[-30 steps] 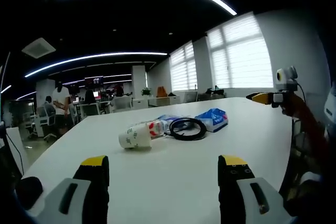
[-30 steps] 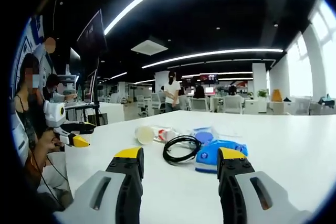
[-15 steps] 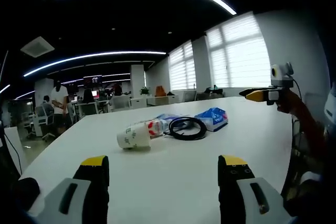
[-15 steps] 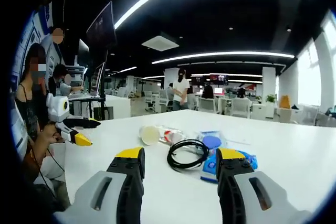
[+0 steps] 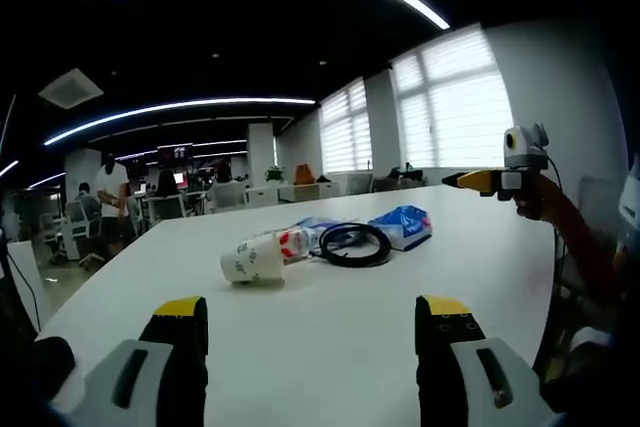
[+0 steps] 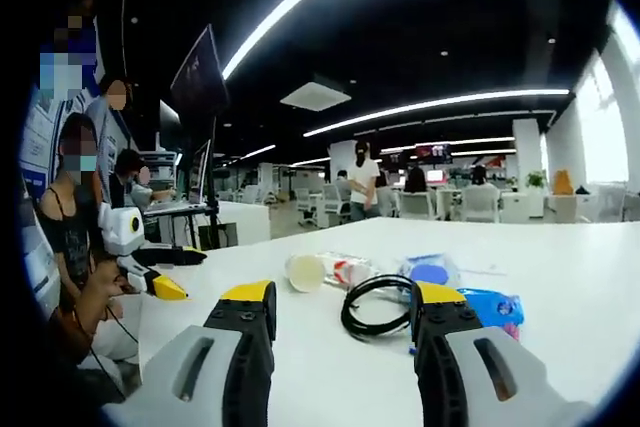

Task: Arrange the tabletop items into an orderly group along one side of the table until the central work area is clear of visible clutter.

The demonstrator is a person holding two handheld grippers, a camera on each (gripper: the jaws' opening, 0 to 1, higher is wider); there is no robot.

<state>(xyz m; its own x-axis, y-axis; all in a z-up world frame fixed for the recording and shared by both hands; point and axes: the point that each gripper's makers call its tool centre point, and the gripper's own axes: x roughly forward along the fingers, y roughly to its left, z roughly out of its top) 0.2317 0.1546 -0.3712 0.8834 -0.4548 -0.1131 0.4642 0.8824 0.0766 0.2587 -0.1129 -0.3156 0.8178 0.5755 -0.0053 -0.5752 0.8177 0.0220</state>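
A white paper cup [image 5: 253,259] [image 6: 305,272] lies on its side on the white table [image 5: 330,327], next to a red-and-white wrapper [image 5: 296,242] [image 6: 346,272]. A coiled black cable [image 5: 353,244] [image 6: 379,305] lies beside a blue packet [image 5: 403,227] [image 6: 494,307], with a blue-lidded item [image 6: 431,274] behind it. My left gripper [image 5: 310,332] is open over the near table, well short of the cup. My right gripper [image 6: 342,319] is open, its right finger [image 6: 440,322] in front of the cable and packet. The right gripper [image 5: 490,181] also shows at the far right of the left gripper view, and the left gripper [image 6: 155,272] at the left of the right gripper view.
The table's curved edge [image 5: 75,307] runs on the left of the left gripper view. Bare tabletop lies around the cluster. People [image 5: 110,197] stand among desks and chairs in the office behind. A person [image 6: 75,247] sits at the table's left in the right gripper view.
The right gripper view has swung and edged closer, so the cable and packet now sit behind its right finger. In the left gripper view the right gripper has drifted left.
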